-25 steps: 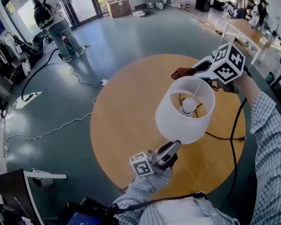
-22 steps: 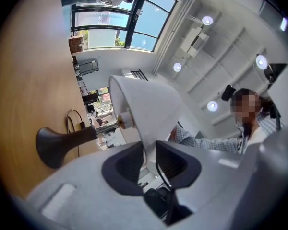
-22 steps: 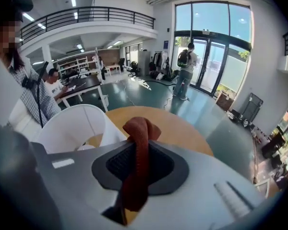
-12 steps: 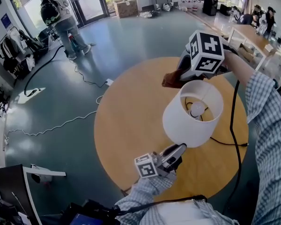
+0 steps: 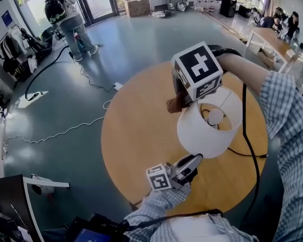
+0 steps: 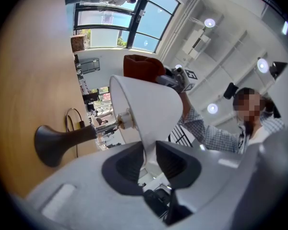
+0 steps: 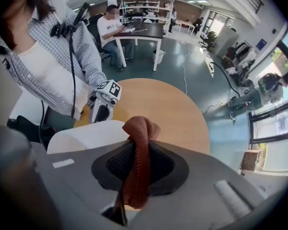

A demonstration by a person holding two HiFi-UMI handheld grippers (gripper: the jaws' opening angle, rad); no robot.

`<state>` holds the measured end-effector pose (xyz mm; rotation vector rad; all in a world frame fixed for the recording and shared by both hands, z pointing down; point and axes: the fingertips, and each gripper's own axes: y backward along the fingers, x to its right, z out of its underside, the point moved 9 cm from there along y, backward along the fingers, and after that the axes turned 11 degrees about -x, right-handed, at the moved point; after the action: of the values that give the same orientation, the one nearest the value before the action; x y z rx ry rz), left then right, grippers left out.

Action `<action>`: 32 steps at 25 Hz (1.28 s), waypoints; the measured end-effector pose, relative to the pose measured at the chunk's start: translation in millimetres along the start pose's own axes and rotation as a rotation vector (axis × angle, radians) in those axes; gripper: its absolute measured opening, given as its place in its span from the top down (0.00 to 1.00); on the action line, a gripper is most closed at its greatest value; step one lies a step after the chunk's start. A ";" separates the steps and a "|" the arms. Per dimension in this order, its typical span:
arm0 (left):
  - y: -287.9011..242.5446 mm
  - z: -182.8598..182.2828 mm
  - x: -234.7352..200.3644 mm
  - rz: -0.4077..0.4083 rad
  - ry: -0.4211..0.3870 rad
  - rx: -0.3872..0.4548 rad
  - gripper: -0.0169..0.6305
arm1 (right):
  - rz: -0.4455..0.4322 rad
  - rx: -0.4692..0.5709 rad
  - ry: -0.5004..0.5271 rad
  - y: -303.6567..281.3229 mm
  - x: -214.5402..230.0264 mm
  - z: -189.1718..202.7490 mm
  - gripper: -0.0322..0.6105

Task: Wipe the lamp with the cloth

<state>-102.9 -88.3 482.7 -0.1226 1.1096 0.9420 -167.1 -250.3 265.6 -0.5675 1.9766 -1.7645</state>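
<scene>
The right tongs (image 5: 180, 98), clamping the cloth (image 5: 172, 106), have swung left along the upright lamp's (image 5: 208, 127) upward-facing shade (left tongs (image 5: 194, 160) pinch its lower rim).

One lamp (image 5: 207, 130), with one bulb (image 5: 215, 116) showing inside its shade. One reddish-brown cloth (image 5: 175, 104). Two grippers: the left gripper (image 5: 196, 158) and the right gripper (image 7: 138, 152). Two marker cubes: the right cube (image 5: 197, 70) and the left cube (image 5: 158, 177). One round wooden table (image 5: 136, 135). One cardboard box (image 5: 133, 6) by the glass doors. One person with a backpack (image 5: 65, 16) stands out on the floor. At the far desks there are perhaps two more people (image 5: 292, 20), too small to count surely.
</scene>
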 end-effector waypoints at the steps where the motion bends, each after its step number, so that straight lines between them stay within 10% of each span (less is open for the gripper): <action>1: -0.7 0.3 -0.7 -0.001 0.001 0.000 0.85 | 0.002 -0.024 0.036 1.7 -2.7 -5.4 0.85; 20: -1.0 1.8 -3.8 -0.041 0.006 0.021 0.85 | 0.204 -0.140 0.436 7.6 -120.6 -74.6 0.85; 32: -2.7 -0.8 -3.4 -0.050 -0.004 0.027 0.85 | 0.628 -0.080 0.233 4.3 -205.6 -51.4 0.85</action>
<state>-102.0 -92.4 484.1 -0.1261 1.1107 0.8827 -26.8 -91.8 275.7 0.2398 2.0746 -1.4003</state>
